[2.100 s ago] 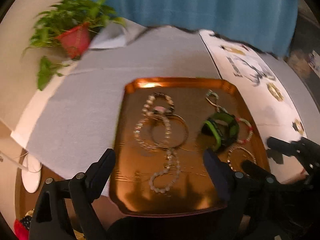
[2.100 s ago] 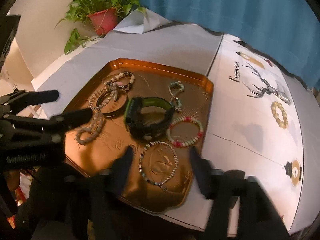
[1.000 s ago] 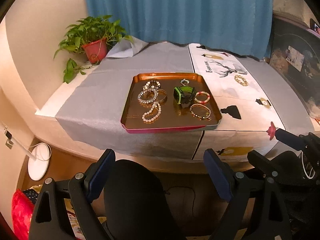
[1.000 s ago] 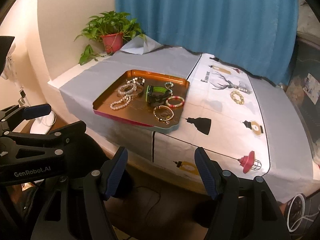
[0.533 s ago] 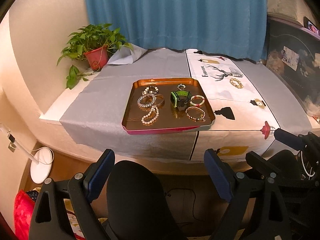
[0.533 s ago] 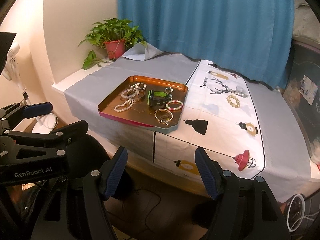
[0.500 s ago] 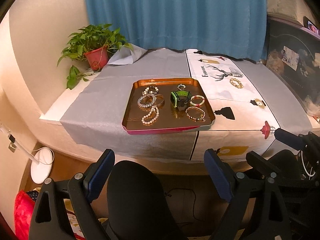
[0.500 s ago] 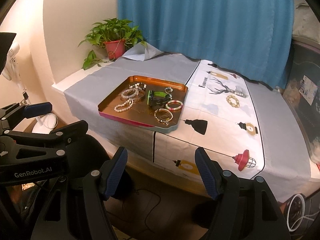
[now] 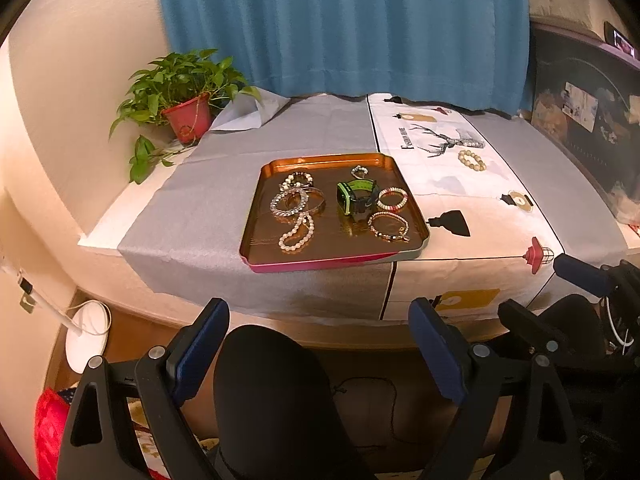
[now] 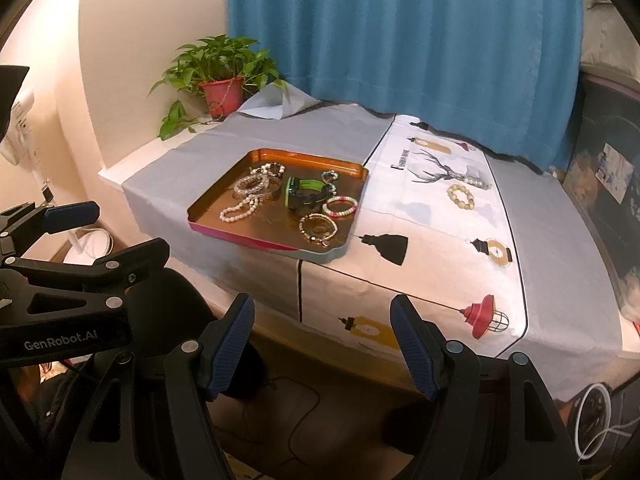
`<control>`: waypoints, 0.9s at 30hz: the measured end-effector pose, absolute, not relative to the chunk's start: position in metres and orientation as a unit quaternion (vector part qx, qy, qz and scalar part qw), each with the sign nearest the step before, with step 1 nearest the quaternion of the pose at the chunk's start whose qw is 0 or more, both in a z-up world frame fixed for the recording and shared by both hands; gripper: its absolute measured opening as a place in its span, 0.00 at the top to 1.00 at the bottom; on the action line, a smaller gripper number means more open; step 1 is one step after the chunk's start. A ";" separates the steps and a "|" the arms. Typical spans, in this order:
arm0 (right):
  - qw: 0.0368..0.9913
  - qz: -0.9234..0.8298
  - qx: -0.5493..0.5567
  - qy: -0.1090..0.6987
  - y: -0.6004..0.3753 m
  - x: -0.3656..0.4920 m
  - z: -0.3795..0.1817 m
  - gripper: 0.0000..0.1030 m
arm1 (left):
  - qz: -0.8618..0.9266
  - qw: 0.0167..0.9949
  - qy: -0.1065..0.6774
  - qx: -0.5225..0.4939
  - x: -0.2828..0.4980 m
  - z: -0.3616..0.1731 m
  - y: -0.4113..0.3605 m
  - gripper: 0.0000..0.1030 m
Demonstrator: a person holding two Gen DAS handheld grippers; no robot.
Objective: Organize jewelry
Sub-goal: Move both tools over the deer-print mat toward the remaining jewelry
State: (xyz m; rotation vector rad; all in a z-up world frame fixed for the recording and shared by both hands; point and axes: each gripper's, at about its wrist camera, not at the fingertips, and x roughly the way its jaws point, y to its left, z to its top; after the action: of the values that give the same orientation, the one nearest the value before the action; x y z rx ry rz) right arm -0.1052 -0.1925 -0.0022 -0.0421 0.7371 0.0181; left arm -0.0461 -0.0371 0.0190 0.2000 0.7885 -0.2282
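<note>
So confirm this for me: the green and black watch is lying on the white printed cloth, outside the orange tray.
Not right. The watch lies inside the orange tray, among the bracelets; only a bead bracelet lies on the white printed cloth. The left wrist view shows it.

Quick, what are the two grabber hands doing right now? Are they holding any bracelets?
Left gripper: open, holding nothing.
Right gripper: open, holding nothing.
The bracelets lie in the orange tray, far from both.

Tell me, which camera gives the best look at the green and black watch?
The left wrist view: the watch lies almost centred, its green band and face clear in the tray. In the right wrist view the watch is seen more from the side.
</note>
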 end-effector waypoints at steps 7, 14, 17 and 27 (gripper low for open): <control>0.930 -0.008 -0.006 0.366 -0.211 -0.094 -0.009 0.31 | -0.124 0.904 0.395 0.109 -0.030 0.016 -0.054 0.13; 0.928 -0.045 0.012 0.370 -0.256 -0.079 -0.017 0.31 | -0.137 0.898 0.402 0.118 -0.007 0.018 -0.080 0.13; 0.926 -0.070 0.021 0.371 -0.287 -0.065 -0.020 0.29 | -0.146 0.896 0.402 0.120 0.008 0.022 -0.095 0.13; 0.913 -0.124 0.052 0.385 -0.424 0.072 -0.050 0.26 | -0.146 0.891 0.409 0.130 0.084 0.021 -0.156 0.13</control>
State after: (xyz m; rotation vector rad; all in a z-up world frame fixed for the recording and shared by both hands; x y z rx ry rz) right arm 0.0717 -0.4236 -0.0505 0.1073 0.7929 -0.2551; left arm 0.0839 -0.1562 0.0215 0.2697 0.8490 -0.3040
